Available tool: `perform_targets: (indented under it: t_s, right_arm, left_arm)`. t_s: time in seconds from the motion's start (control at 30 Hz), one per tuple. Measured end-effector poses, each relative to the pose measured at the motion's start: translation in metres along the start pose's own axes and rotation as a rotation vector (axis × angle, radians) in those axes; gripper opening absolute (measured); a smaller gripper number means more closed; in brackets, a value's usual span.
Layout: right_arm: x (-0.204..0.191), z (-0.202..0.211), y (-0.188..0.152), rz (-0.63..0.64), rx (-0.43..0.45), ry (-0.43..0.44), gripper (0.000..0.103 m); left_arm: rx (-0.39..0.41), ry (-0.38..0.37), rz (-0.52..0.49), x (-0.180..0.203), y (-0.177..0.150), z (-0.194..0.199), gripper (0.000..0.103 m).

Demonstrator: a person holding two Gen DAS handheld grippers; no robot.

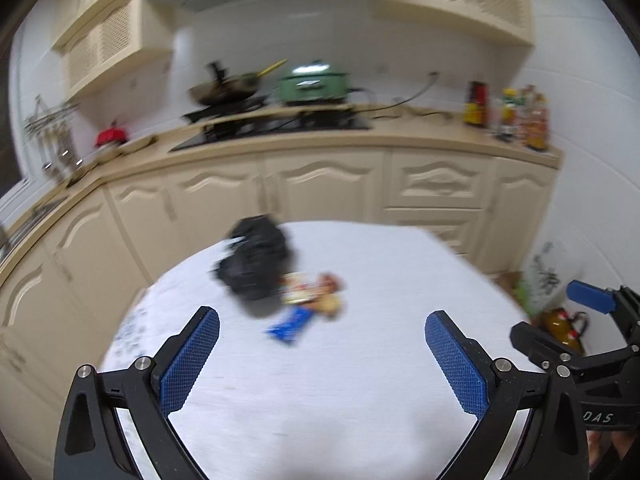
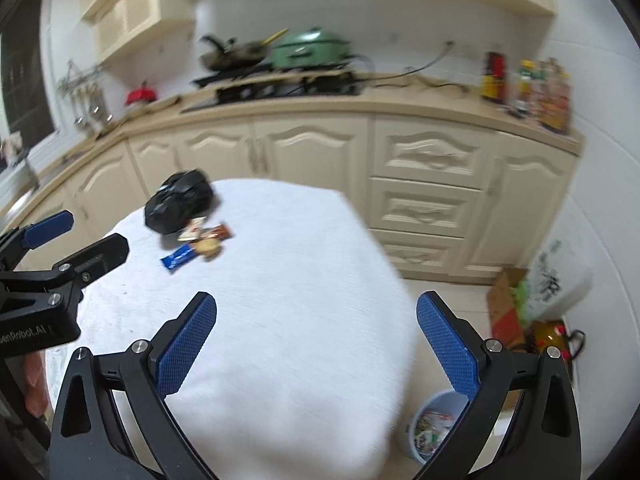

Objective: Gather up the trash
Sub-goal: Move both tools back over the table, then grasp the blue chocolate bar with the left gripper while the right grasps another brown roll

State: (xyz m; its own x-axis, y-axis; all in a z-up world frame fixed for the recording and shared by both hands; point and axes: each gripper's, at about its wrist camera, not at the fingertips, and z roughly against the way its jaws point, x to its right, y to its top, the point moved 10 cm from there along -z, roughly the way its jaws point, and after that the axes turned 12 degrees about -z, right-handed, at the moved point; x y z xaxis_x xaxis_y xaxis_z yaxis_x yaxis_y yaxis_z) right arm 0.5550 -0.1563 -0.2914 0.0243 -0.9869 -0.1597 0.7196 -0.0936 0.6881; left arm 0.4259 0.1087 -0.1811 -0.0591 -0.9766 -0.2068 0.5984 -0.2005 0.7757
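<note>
The black bag [image 2: 178,202] serves as the landmark: it lies crumpled on the white-covered table [image 2: 304,280], toward its far left part. Just in front of the bag, touching its near edge, sits a small heap of wrappers [image 2: 204,234], and a blue wrapper [image 2: 179,258] lies nearest the camera at the heap's left. None of this trash looks bagged yet, so the collecting on the table seems still to be done, though a pale bin [image 2: 434,428] on the floor, far right of the bag and below the table's near right corner, already holds some litter.

The left gripper [image 1: 322,344] stands wide open with nothing between its blue pads, well short of the bag. The right gripper [image 2: 316,330] is likewise spread wide and empty, to the bag's right.

Right of the bag the cloth is bare all the way to the table's far right corner, leaving free room for both tools. The table's left edge runs close behind the bag, so a push could tip it off.
</note>
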Motion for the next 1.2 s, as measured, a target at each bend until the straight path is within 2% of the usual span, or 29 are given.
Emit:
perform_targets:
  t_s: [0.2,0.37,0.43,0.53,0.57,0.63,0.73,0.77,0.8,0.83,0.87,1.03,1.1,1.2]
  right_arm:
    - [-0.061,-0.077,-0.003,0.1,-0.112,0.054,0.102]
    - [-0.095,-0.142,-0.011,0.183,-0.204,0.083,0.1]
    - [-0.102,-0.157,-0.014,0.193,-0.227,0.092,0.093]
    - [-0.108,-0.175,-0.014,0.196,-0.243,0.111,0.089]
    - [-0.107,-0.176,-0.013,0.198,-0.242,0.115,0.087]
    - [-0.107,-0.183,-0.012,0.206,-0.25,0.121,0.076]
    - [-0.105,-0.189,-0.014,0.197,-0.271,0.15,0.061]
    - [-0.106,-0.189,-0.013,0.206,-0.259,0.154,0.059]
    - [-0.105,-0.188,-0.013,0.218,-0.254,0.156,0.051]
    - [-0.104,-0.187,-0.012,0.222,-0.249,0.155,0.035]
    - [-0.103,-0.185,-0.012,0.219,-0.245,0.172,0.029]
    - [-0.082,-0.172,-0.005,0.188,-0.215,0.158,0.024]
    - [-0.067,-0.167,-0.004,0.173,-0.207,0.131,0.023]
    - [-0.051,-0.163,-0.005,0.139,-0.21,0.143,0.023]
  left_arm:
    - [-0.074,0.043,0.073,-0.059,-0.024,-0.024,0.101]
    - [-0.129,0.001,0.095,-0.077,-0.042,-0.047,0.1]
    - [-0.144,-0.022,0.103,-0.074,-0.028,-0.061,0.1]
    - [-0.163,-0.043,0.107,-0.084,-0.017,-0.083,0.1]
    - [-0.168,-0.045,0.101,-0.083,-0.019,-0.085,0.1]
    - [-0.18,-0.048,0.089,-0.076,0.006,-0.114,0.1]
    - [-0.194,-0.05,0.074,-0.065,0.014,-0.132,0.1]
    - [-0.194,-0.047,0.069,-0.059,0.015,-0.134,0.1]
    - [-0.196,-0.05,0.06,-0.055,0.016,-0.137,0.1]
    - [-0.198,-0.052,0.051,-0.049,0.017,-0.14,0.1]
    - [-0.202,-0.055,0.04,-0.046,0.019,-0.144,0.1]
    - [-0.243,-0.07,-0.003,-0.024,0.021,-0.173,0.1]
    - [-0.266,-0.084,-0.012,-0.015,0.018,-0.188,0.093]
    - [-0.31,-0.083,-0.027,-0.003,0.014,-0.212,0.085]
